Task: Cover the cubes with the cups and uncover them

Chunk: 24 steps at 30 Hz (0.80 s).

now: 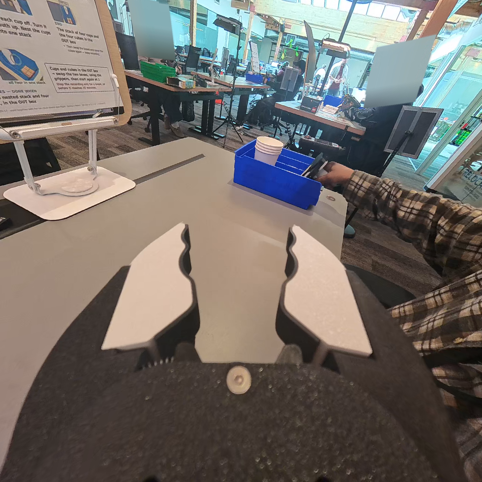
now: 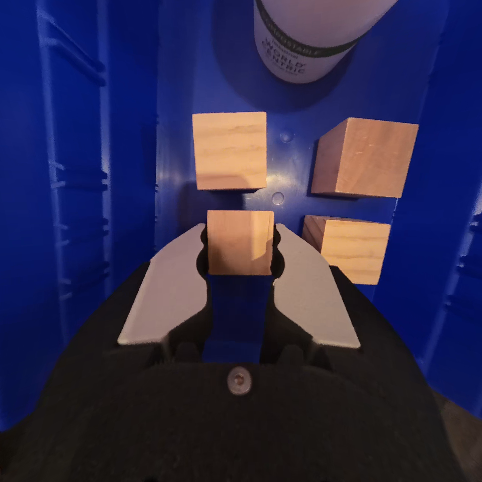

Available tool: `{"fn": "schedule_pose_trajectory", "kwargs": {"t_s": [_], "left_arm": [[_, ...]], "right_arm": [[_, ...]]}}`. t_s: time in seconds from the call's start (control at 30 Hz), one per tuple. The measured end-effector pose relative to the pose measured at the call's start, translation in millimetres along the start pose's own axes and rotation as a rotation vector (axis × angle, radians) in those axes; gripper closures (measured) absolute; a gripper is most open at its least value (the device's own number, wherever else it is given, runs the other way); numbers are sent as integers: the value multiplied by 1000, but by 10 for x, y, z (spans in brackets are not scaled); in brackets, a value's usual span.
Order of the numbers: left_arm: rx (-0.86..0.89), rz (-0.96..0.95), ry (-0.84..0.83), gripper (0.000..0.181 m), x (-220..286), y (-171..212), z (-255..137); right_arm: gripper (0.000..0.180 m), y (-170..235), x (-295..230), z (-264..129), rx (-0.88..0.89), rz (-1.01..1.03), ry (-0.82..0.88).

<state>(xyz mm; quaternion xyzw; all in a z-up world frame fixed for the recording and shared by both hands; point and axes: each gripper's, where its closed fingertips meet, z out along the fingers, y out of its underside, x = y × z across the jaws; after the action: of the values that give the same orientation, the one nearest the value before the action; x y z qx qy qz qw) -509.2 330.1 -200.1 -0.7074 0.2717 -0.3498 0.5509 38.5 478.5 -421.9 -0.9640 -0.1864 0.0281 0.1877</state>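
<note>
The right tool [image 2: 240, 234] reaches down inside the blue bin [image 2: 78, 182], its two fingers pressed against the left and right faces of the near-left wooden cube [image 2: 240, 242], holding it. Three more cubes sit on the bin floor: one [image 2: 229, 150] just beyond the held cube, one [image 2: 365, 156] at far right, turned at an angle, and one [image 2: 352, 250] just beside the right finger, with only a slim gap between them. Past the cubes stands the stack of white cups [image 2: 307, 39], near the bin's far end. The left wall rises well apart from the held cube, leaving open floor there. From the left wrist view, the left tool [image 1: 237, 232] hovers over bare grey counter [image 1: 78, 260] with its fingers spread wide and nothing between them. The bin [image 1: 273, 180] sits near the counter's far right corner, the cup stack [image 1: 268, 151] upright at its left end, and a hand [image 1: 333, 174] in a plaid sleeve reaches in from the right. A document stand [image 1: 70, 187] occupies the counter's far left.
</note>
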Motion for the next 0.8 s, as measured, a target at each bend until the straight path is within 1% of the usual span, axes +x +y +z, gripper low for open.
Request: {"fn": "schedule_pose_trajectory", "kwargs": {"t_s": [0.17,0.37,0.47,0.53,0.6,0.7,0.8], "left_arm": [[-1,1,1,111,11,2,10],[-9,-1,4,111,14,19,31],[-9,-4,3,111,2,24,37],[-10,-8,2,111,-9,31,43],[-11,-10,0,111,-16,38,52],[-17,-10,1,111,-11,50,78],[-22,-11,11,111,16,63,111]], "right_arm": [[132,-22,9,4,23,-33,-19],[107,-30,-22,-183,24,-75,-57],[87,14,-45,-416,-9,-105,-76],[83,-26,24,-660,10,-117,-61],[83,-135,182,-959,64,-91,-33],[86,-285,568,-1350,124,-17,38],[89,-303,981,-1483,90,60,101]]}}
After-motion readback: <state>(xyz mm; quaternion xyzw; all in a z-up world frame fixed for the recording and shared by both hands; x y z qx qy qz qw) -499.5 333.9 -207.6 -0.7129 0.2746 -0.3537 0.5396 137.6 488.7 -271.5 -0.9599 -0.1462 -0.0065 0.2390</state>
